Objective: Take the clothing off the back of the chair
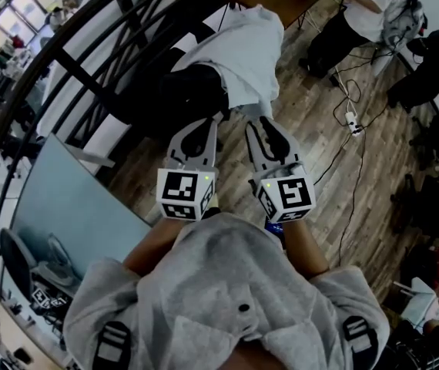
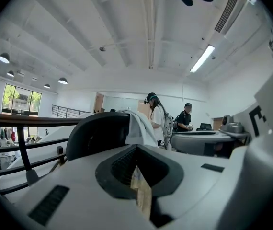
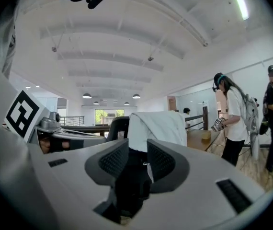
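White cloth clothing [image 1: 242,52] lies draped over the top of the backrest of the black office chair [image 1: 192,91], hanging down the side of the chair that faces the grippers. The grey left gripper [image 1: 204,126], with its marker cube, points at the chair from just short of it. Its jaws are drawn together, with only a thin tan sliver showing between them and nothing held. The grey right gripper [image 1: 259,127] is level with it and just beside it, also aimed at the chair back. Its jaws stand a narrow gap apart and are empty, with the draped cloth showing beyond them, untouched. A black metal railing [image 1: 88,75] runs behind the chair. A white power strip [image 1: 352,122] lies on the wooden plank floor [image 1: 312,153], off to the chair's side.
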The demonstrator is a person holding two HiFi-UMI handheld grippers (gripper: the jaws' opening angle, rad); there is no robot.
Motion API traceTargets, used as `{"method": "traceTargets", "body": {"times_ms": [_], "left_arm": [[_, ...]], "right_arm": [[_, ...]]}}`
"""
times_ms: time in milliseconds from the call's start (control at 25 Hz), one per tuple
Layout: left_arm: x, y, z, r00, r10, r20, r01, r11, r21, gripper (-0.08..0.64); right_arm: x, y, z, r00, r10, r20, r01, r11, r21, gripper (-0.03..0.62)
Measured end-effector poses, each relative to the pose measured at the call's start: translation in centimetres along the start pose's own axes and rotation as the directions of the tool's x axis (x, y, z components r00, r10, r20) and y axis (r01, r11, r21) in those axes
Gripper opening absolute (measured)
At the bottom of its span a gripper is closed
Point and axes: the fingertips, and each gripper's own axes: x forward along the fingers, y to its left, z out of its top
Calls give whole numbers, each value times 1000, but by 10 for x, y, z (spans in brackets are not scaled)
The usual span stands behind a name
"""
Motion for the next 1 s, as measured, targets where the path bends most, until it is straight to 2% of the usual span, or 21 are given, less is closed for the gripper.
{"method": "traceTargets", "body": {"times_ms": [80, 200, 360, 440, 640, 800, 840, 1000], "left_arm": [[5, 3, -2, 1000, -14, -1, 14, 1000, -2, 11], [9, 10, -7, 1000, -27, -14, 27, 1000, -9, 11], [12, 18, -9, 999, -35, -18, 34, 999, -16, 11], [13, 19, -8, 999, -37, -18, 36, 999, -16, 11], [15, 19, -7, 999, -46, -25, 46, 999, -13, 11], [20, 17, -10, 998, -49, -30, 49, 999, -2, 11], [23, 18, -11, 998, -48, -29, 48, 999, 1, 11], [31, 21, -11, 999, -34, -34, 34, 999, -9, 11]], "right_arm": [[9, -3, 2, 1000, 14, -6, -14, 1000, 14, 185], [20, -6, 7, 999, 31, -10, -31, 999, 36, 263], [35, -12, 14, 998, 63, -22, -62, 997, 42, 339], [43, -17, 18, 997, 67, -33, -66, 998, 23, 379], [66, -24, 20, 990, 90, -109, -100, 991, -92, 458], [83, -36, 20, 983, 122, -140, -138, 985, -105, 563], [89, -39, 20, 981, 126, -149, -143, 984, -107, 581], [113, -52, 14, 970, 133, -206, -162, 978, -131, 582]]}}
